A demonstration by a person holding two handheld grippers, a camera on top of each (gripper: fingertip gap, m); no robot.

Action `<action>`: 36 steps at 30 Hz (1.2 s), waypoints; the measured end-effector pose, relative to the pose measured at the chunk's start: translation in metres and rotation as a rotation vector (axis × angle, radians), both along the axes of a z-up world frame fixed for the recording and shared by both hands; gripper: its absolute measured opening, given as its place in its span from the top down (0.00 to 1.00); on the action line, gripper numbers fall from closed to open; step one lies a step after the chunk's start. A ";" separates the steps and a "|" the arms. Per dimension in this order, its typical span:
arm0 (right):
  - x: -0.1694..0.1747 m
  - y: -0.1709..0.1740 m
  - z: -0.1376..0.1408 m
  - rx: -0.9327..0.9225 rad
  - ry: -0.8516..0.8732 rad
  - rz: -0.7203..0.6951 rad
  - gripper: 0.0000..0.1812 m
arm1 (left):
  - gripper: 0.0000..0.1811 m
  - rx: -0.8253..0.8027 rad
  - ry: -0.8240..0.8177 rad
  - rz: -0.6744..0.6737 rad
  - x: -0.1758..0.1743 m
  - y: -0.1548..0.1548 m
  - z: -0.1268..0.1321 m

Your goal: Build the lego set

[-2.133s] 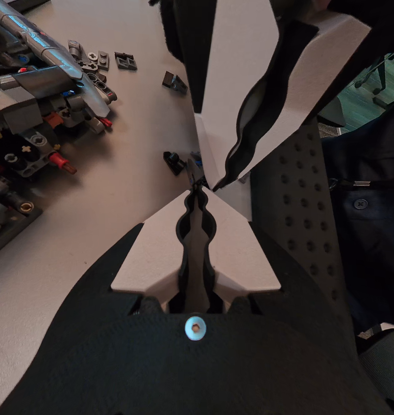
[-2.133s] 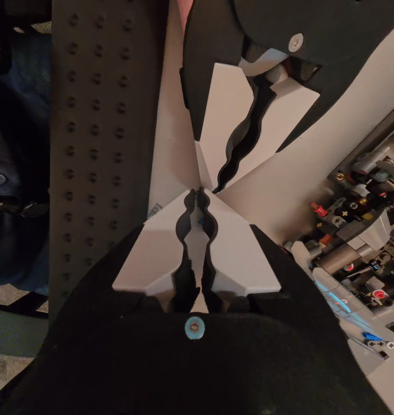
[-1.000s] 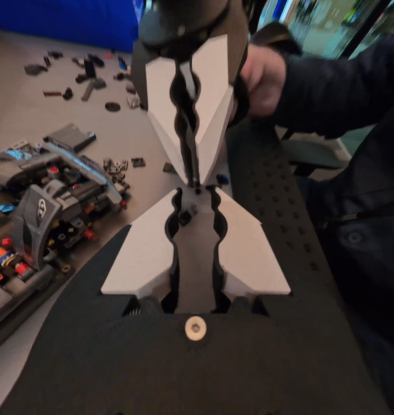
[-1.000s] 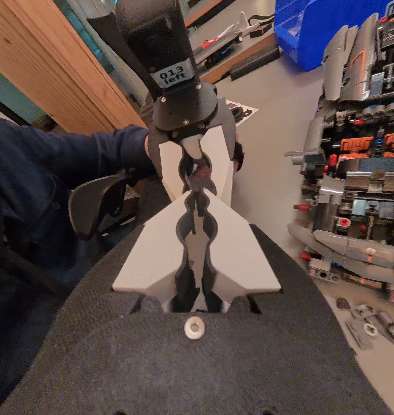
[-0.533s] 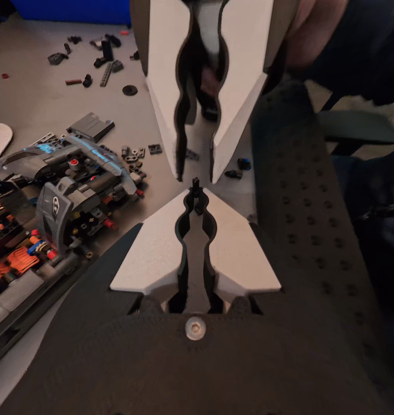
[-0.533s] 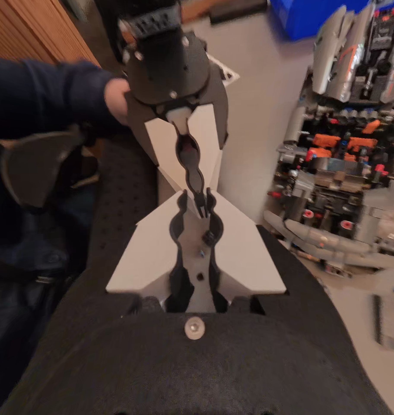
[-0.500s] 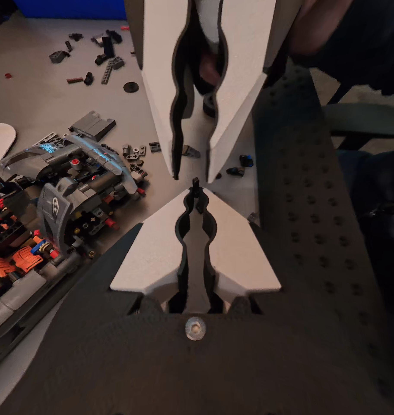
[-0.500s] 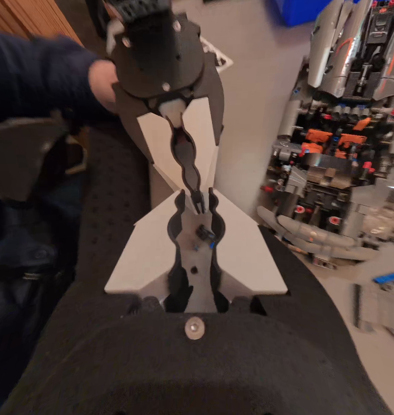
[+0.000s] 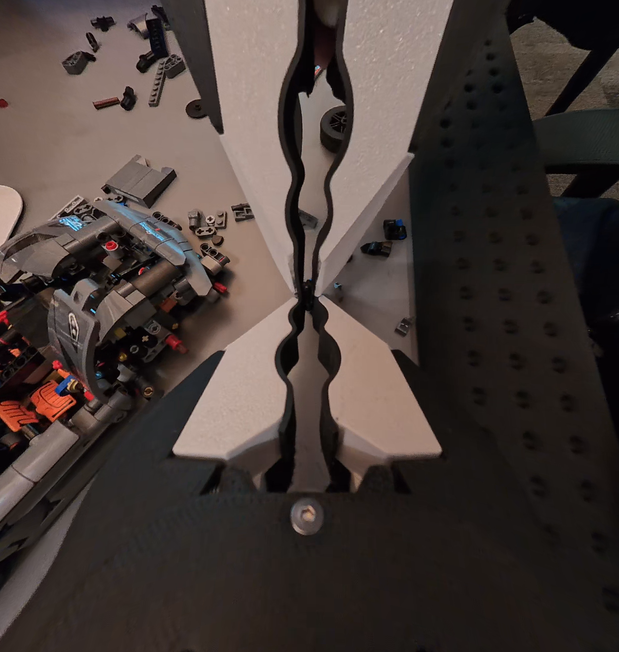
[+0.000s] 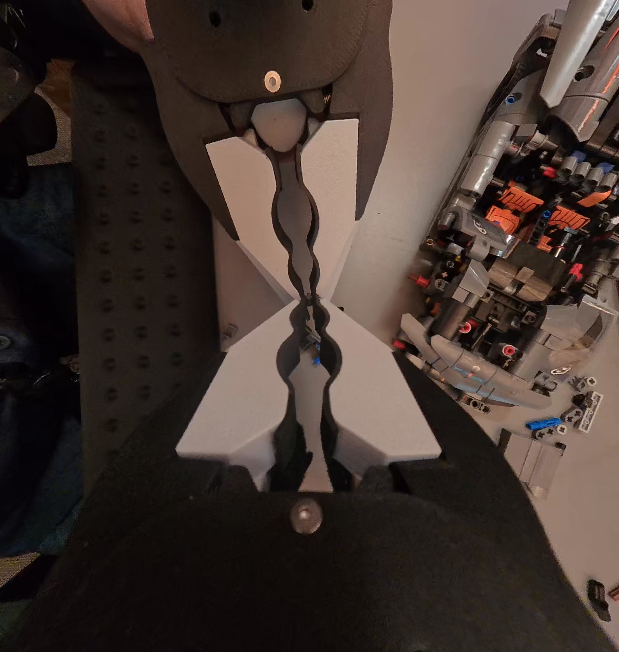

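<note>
On a grey tabletop (image 9: 72, 134) strewn with loose bricks, a small black pin (image 9: 308, 293) is pinched tip to tip between two tools, its long axis running along the line from the left tool (image 9: 307, 306) to the right tool (image 10: 308, 306). Both are clenched on it. The half-built grey car (image 9: 89, 289) lies beside them.
</note>
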State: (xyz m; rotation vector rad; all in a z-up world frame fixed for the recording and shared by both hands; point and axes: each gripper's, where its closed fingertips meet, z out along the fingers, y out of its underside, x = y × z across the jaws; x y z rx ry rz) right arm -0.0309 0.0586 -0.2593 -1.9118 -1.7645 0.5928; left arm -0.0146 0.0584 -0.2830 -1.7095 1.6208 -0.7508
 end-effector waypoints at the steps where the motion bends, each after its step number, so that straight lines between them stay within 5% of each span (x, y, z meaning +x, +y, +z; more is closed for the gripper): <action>1: 0.000 0.000 0.000 -0.004 -0.001 -0.001 0.99 | 0.99 0.001 0.002 -0.004 0.000 -0.001 0.000; 22: 0.004 -0.004 -0.006 0.051 -0.051 0.070 0.99 | 0.99 0.022 0.062 -0.041 0.001 -0.003 -0.009; 24: 0.010 -0.001 -0.007 0.045 -0.035 0.049 0.99 | 0.93 -0.013 0.082 -0.025 -0.002 0.001 -0.013; 36: 0.022 -0.008 -0.042 0.033 -0.011 0.048 0.99 | 0.96 -0.137 0.150 -0.064 0.004 0.001 -0.036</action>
